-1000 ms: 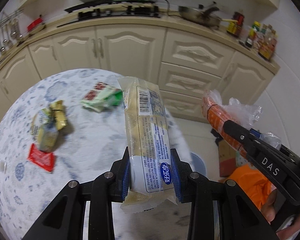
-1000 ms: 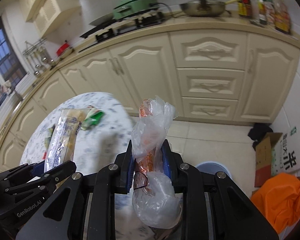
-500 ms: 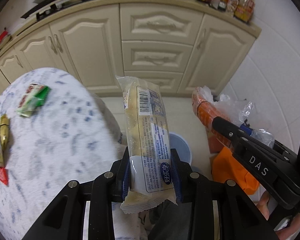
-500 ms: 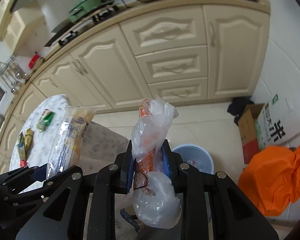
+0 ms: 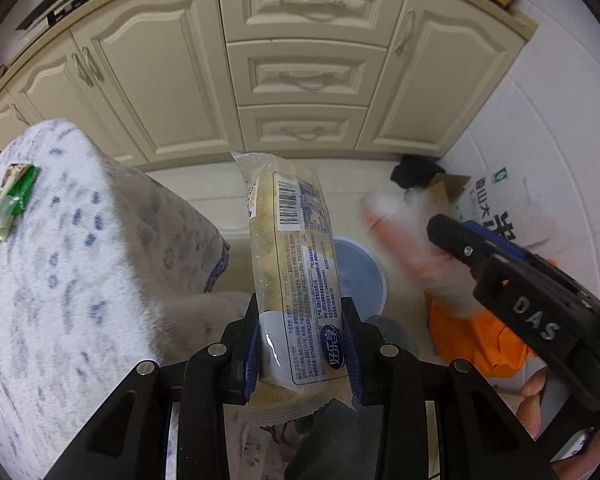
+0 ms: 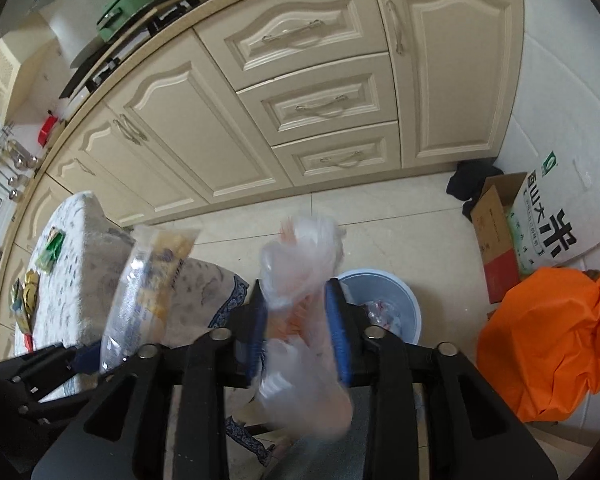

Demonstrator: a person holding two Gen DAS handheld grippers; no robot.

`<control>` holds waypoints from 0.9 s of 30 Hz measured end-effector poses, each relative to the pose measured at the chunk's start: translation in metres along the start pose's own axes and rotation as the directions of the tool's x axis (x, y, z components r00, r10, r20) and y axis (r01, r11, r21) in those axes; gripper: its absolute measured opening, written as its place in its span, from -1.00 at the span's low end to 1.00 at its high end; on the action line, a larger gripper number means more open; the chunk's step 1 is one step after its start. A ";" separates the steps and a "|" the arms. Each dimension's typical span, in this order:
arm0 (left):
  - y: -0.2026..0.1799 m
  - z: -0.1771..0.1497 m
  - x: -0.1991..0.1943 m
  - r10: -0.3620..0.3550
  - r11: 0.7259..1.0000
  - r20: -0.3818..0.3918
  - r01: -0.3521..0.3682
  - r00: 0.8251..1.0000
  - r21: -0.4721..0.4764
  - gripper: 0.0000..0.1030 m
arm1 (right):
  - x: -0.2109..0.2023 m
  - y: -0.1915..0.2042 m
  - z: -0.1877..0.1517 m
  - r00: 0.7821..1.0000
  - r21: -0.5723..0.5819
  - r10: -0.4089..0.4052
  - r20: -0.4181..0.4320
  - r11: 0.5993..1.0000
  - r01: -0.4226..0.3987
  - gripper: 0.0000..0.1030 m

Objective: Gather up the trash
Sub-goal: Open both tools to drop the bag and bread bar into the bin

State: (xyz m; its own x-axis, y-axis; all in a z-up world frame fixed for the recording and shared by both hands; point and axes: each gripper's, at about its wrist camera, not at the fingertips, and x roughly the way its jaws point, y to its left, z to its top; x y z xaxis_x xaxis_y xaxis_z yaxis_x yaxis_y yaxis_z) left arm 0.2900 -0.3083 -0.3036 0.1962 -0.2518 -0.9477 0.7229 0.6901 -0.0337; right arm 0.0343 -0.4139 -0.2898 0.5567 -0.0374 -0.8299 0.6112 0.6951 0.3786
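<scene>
Two pieces of trash were in hand, both carried out past the edge of the cloth-covered table (image 5: 80,240) and over the floor by the blue bin (image 6: 384,280).

Left gripper (image 5: 302,346): jaws closed to a narrow gap on the snack wrapper (image 5: 296,256), pads pressing its lower part, the long printed end standing up and free. The bin's rim showed just behind it in the left view.

Right gripper (image 6: 296,328): jaws opening, with the clear plastic bag (image 6: 300,264) and its orange contents between them; the bag was blurred and looked to be slipping loose. Whether the pads touched it at that instant could not be told for certain; the gap looked wider than the bag.

Handling, as judged:
- Wrapper: light, crinkly film, fairly stiff along its length, slick. A grip near one end, as here, holds it, but it may swing or stick to a pad on release.
- Plastic bag: very light, limp, shapeless. Best pinched at a bunched part; likely to drift as it falls and could miss the bin.

More trash lay on the table: a green wrapper (image 5: 12,200) and yellow and red packets (image 6: 28,300), not yet collected. An orange bag (image 6: 552,336) and cardboard box (image 6: 496,240) sat beside the bin.
</scene>
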 end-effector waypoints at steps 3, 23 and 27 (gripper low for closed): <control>-0.005 0.009 0.011 0.010 1.000 -0.008 -0.010 1.000 0.007 -0.38 | 0.002 -0.009 0.001 1.000 0.029 -0.011 -0.002 1.000 0.011 0.04; -0.049 -0.005 0.021 0.059 0.992 0.066 -0.066 0.996 0.106 0.65 | -0.024 -0.058 -0.016 0.992 0.146 -0.127 0.005 0.981 0.124 0.34; -0.048 -0.009 0.023 0.069 0.992 0.057 -0.075 0.996 0.097 0.65 | -0.027 -0.059 -0.018 0.990 0.147 -0.139 -0.002 0.979 0.138 0.35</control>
State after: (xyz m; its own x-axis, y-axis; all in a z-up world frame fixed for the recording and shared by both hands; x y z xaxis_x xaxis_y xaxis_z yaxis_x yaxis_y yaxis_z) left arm 0.2540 -0.3405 -0.3266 0.2833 -0.2417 -0.9281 0.7670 0.6380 0.0680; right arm -0.0270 -0.4413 -0.2976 0.4655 -0.1323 -0.8751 0.7582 0.5697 0.3171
